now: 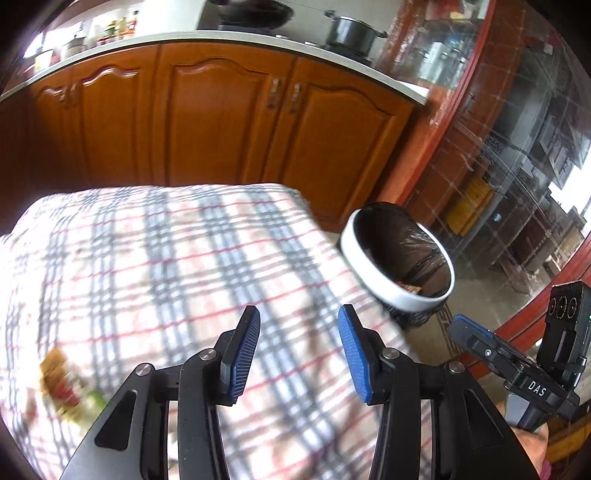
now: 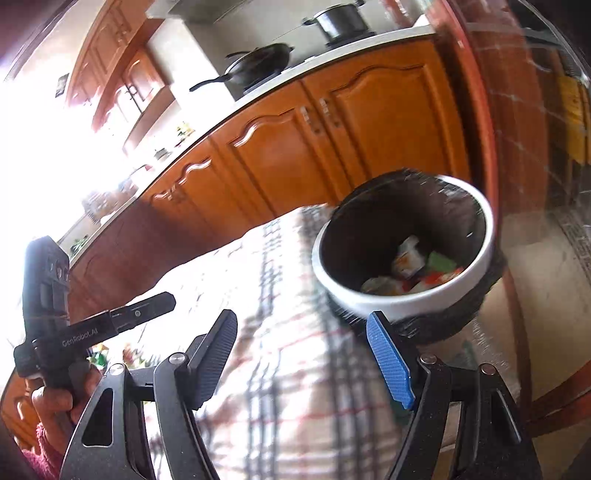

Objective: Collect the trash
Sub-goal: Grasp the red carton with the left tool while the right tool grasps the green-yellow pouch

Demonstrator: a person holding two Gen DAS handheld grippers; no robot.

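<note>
A white-rimmed trash bin (image 1: 391,273) with a black liner stands on the floor off the table's right corner. In the right wrist view the trash bin (image 2: 369,295) holds several crumpled wrappers (image 2: 410,271). My left gripper (image 1: 297,332) hangs open over the checked tablecloth (image 1: 166,266), nothing between its blue pads. A blurred colourful wrapper (image 1: 62,387) lies on the cloth to its lower left. My right gripper (image 2: 303,343) is open and empty, near the bin's front rim. Each wrist view shows the other gripper at its edge, held in a hand.
Wooden kitchen cabinets (image 1: 221,122) with a white counter run behind the table. A pot (image 1: 351,33) and a pan (image 2: 255,62) sit on the stove. A glass door with a red frame (image 1: 517,147) stands at the right, with tiled floor (image 2: 546,266) beside the bin.
</note>
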